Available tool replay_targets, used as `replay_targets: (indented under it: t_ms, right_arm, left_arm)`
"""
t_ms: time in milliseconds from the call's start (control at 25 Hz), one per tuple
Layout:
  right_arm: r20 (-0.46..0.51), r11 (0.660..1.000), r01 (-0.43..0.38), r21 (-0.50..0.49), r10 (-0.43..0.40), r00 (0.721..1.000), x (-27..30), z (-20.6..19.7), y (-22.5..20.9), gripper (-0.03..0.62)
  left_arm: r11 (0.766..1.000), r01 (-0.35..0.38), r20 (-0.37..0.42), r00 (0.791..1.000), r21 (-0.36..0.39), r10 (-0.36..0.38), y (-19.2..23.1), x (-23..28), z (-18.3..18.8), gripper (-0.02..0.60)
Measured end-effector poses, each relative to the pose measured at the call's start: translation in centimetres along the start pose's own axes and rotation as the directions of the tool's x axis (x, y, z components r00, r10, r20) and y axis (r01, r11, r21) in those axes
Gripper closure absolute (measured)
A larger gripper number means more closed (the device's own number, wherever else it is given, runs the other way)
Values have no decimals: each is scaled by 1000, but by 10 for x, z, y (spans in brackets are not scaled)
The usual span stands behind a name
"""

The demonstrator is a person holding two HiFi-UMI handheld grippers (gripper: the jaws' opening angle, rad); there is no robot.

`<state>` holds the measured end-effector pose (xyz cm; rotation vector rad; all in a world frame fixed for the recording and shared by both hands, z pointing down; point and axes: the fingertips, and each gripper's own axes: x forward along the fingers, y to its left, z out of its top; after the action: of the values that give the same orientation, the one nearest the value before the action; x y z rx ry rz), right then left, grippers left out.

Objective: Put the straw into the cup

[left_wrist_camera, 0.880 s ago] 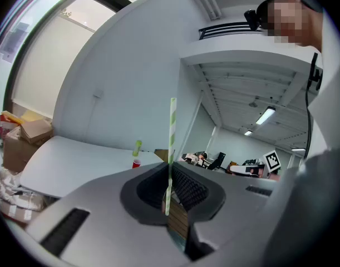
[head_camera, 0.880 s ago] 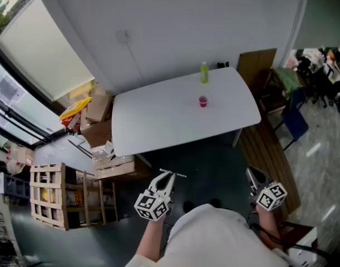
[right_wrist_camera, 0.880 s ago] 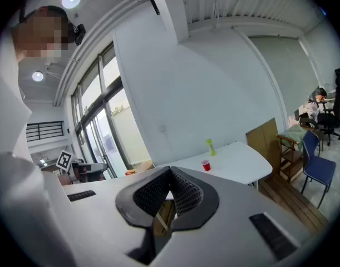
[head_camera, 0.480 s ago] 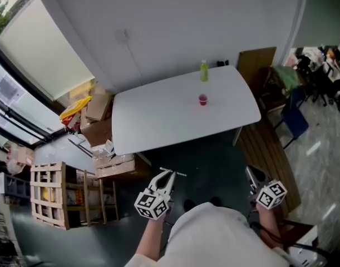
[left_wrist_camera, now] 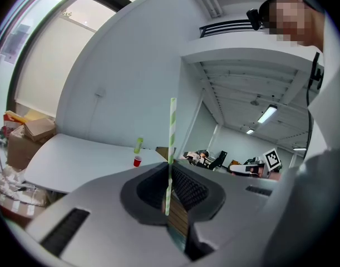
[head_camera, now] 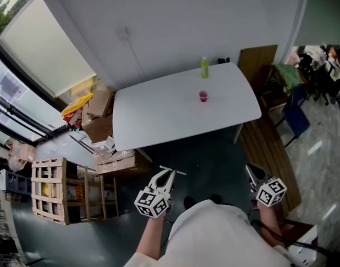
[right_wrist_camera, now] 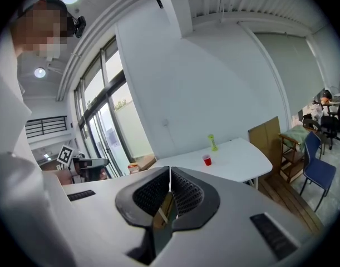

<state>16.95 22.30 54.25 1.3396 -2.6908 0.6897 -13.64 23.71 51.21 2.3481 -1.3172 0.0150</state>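
A small red cup (head_camera: 203,96) stands on the white table (head_camera: 158,121), far ahead of both grippers. In the left gripper view the cup (left_wrist_camera: 137,161) is small and distant. My left gripper (head_camera: 168,173) is shut on a green-and-white striped straw (left_wrist_camera: 172,138), which stands upright between its jaws; in the head view the straw (head_camera: 174,172) pokes out sideways at the tips. My right gripper (head_camera: 251,170) is held low at the right, and in its own view the right gripper (right_wrist_camera: 170,183) is shut with nothing in it. Both are well short of the table's near edge.
A green bottle (head_camera: 204,67) stands behind the cup near the table's far edge. Cardboard boxes (head_camera: 100,124) and a wooden crate (head_camera: 50,191) crowd the floor at the left. A brown board (head_camera: 257,65), a blue chair (head_camera: 295,120) and a wooden bench (head_camera: 270,154) are at the right.
The head view has shifted very slightly. Both grippers keep the same pose, and the straw stays in the left one.
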Motion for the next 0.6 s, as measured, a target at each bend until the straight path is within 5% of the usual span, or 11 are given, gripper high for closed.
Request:
replay_targets:
  t_ms: [600]
  right_arm:
    - [-9,1000,-28,10,28,1000,-24,2,-32,559]
  left_arm:
    - [999,-47,-6,999,27,48,-27,12,-12,560]
